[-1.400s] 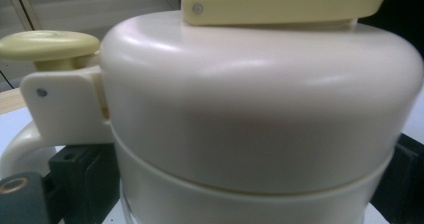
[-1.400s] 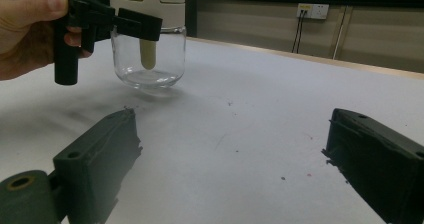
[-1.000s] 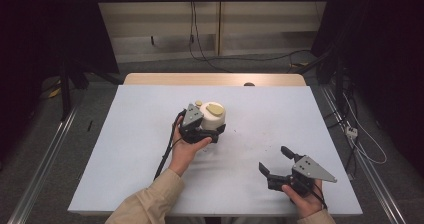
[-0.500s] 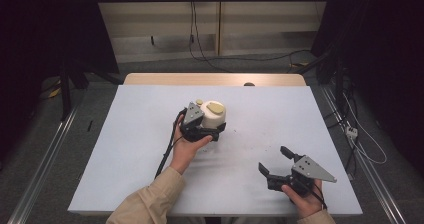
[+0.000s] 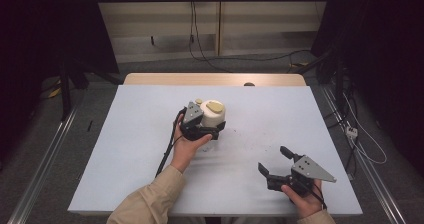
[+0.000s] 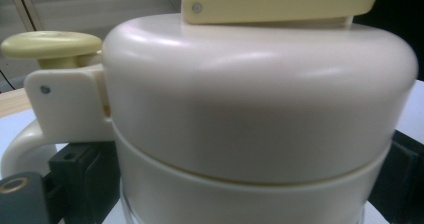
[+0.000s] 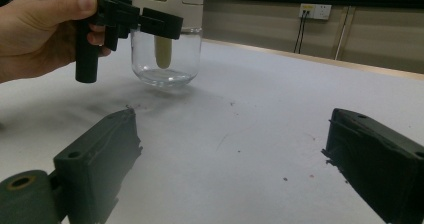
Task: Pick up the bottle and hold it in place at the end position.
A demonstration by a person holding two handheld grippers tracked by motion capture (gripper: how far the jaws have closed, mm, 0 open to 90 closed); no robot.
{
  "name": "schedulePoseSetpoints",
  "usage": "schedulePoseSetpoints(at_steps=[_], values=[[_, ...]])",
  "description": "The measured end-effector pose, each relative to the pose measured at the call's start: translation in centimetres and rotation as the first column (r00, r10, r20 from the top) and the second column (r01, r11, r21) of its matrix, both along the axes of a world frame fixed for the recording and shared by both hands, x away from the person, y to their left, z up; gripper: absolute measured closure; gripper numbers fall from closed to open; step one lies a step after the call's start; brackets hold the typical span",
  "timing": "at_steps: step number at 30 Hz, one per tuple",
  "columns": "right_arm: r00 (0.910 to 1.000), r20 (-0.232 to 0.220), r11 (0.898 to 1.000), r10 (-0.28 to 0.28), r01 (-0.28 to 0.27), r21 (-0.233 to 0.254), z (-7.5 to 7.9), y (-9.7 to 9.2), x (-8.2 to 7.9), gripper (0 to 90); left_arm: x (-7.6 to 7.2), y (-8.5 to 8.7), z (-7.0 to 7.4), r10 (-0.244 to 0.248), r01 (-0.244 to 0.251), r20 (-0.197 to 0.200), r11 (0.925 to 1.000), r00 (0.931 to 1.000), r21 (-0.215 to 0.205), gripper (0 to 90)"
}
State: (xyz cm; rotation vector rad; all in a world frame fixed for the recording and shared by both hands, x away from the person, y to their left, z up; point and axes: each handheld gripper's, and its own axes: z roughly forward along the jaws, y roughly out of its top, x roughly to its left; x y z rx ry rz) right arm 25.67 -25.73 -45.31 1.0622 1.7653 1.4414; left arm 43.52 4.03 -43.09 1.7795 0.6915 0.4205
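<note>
A clear glass jar (image 5: 214,115) with a cream lid, a pale yellow flip lever and a side handle stands upright near the table's middle. My left gripper (image 5: 212,126) is shut on it, one black finger (image 6: 80,174) on each side of the lid's lower band (image 6: 260,109). In the right gripper view the jar (image 7: 167,44) shows a cream tube inside the glass, and the left gripper (image 7: 150,21) clamps it just under the lid. Whether its base touches the table I cannot tell. My right gripper (image 5: 273,159) lies open and empty at the front right (image 7: 230,164).
The white table top (image 5: 125,149) carries a few dark specks (image 5: 250,136) between the jar and the right gripper. A wooden strip (image 5: 150,79) runs along the far edge. The left gripper's black cable (image 5: 165,156) trails toward the front.
</note>
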Motion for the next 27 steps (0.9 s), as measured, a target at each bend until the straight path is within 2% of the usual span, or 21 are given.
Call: schedulePoseSetpoints(at_steps=[27], values=[[1.0000,0.005,1.000,-0.001,0.001,0.002,0.03,-0.06,0.03,6.1,0.65,-0.55,-0.82,0.023,-0.023,-0.020,0.9996,0.9995,-0.013,5.4]])
